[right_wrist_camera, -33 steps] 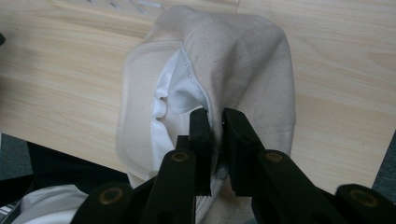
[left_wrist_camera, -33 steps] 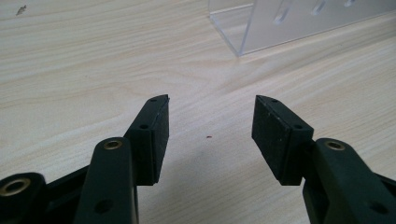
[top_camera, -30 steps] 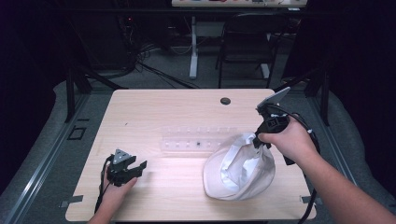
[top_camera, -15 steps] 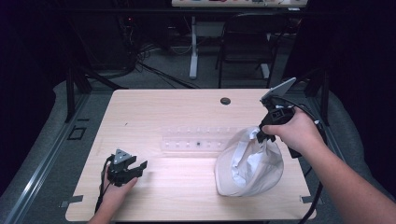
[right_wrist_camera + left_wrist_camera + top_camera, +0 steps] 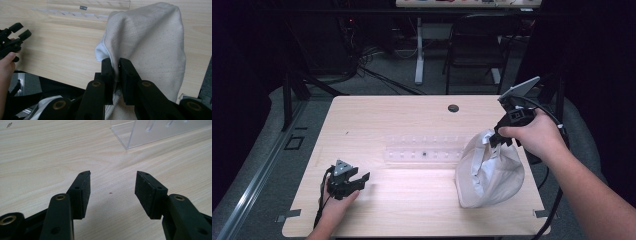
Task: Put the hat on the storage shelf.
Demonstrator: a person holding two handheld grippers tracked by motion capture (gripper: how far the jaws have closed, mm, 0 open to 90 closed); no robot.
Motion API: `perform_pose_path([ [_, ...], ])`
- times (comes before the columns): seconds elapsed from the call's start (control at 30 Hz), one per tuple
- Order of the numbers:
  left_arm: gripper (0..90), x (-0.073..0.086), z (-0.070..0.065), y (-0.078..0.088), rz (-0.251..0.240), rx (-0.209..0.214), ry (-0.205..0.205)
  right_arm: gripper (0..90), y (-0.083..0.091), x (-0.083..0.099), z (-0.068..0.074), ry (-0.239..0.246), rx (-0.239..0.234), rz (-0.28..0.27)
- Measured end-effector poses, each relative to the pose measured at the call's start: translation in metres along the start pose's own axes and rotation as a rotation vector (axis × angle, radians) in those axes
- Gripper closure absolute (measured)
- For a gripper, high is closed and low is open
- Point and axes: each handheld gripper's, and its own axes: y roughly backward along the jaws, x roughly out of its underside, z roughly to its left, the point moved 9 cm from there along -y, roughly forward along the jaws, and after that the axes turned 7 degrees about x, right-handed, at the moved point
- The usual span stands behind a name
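Your wooden table (image 5: 412, 120) carries everything here. The biggest thing on it is the white cloth bag (image 5: 489, 172), standing slumped at the right side near the front edge, just beside the right end of the clear acrylic rack (image 5: 424, 150) that lies across the middle.

Your right gripper (image 5: 498, 138) has its jaws closed on a fold of the bag's upper edge — the right gripper view shows the fabric pinched between the pads. The cloth looks soft and light; it will probably sag and swing rather than hold a shape, so grip a doubled hem or seam, not a single layer, which could slip out.

Your left gripper (image 5: 357, 179) rests low at the front left, jaws spread apart and holding nothing — well apart from the bag.
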Motion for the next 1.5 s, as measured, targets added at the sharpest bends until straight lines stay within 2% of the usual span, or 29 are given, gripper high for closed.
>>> perform_pose_path([
  [0.03, 46.7, 0.000, 0.000, 0.000, 0.000, 0.001, 0.000, 82.4, 0.000, -0.001, 0.000, -0.011, -0.014, -0.013],
  [0.07, 46.7, 0.000, 0.000, 0.000, 0.000, 0.001, 0.000, 82.4, 0.002, -0.001, -0.001, -0.009, -0.017, -0.003],
  [0.13, 46.7, 0.000, 0.000, 0.000, 0.000, 0.000, 0.000, 82.4, 0.006, -0.004, -0.001, -0.039, -0.050, -0.011],
  [0.27, 46.7, 0.000, 0.000, 0.000, 0.002, 0.000, -0.003, 82.4, 0.009, -0.006, 0.001, -0.057, -0.075, -0.022],
  [0.37, 46.7, 0.000, 0.000, -0.001, 0.002, -0.001, -0.003, 82.4, 0.013, -0.007, 0.002, -0.049, -0.099, -0.012],
  [0.5, 46.7, 0.000, 0.000, -0.001, 0.002, -0.001, -0.002, 82.5, 0.017, -0.012, 0.007, -0.079, -0.137, -0.025],
  [0.7, 46.7, 0.000, 0.001, 0.000, 0.001, -0.001, -0.001, 82.5, 0.023, -0.014, 0.009, -0.066, -0.150, -0.017],
  [0.77, 46.7, 0.000, 0.000, 0.000, 0.001, 0.000, -0.002, 82.5, 0.024, -0.017, 0.012, -0.086, -0.164, -0.028],
  [0.83, 46.7, 0.000, 0.000, 0.000, 0.001, 0.000, -0.003, 82.5, 0.025, -0.018, 0.012, -0.085, -0.166, -0.027],
  [0.87, 46.7, 0.000, 0.000, 0.000, 0.001, -0.001, -0.003, 82.5, 0.027, -0.018, 0.012, -0.076, -0.177, -0.017],
  [1.0, 46.7, 0.000, 0.001, 0.000, 0.000, -0.002, -0.002, 82.5, 0.030, -0.023, 0.015, -0.101, -0.230, -0.026],
  [1.07, 46.7, 0.000, 0.001, 0.000, 0.000, -0.002, -0.002, 82.6, 0.032, -0.024, 0.015, -0.095, -0.262, -0.019],
  [1.23, 46.7, 0.000, 0.000, 0.000, 0.000, -0.001, -0.002, 82.7, 0.036, -0.030, 0.021, -0.134, -0.329, -0.033],
  [1.5, 46.7, 0.000, 0.000, -0.001, 0.000, 0.000, -0.004, 82.7, 0.042, -0.040, 0.030, -0.136, -0.374, -0.052],
])
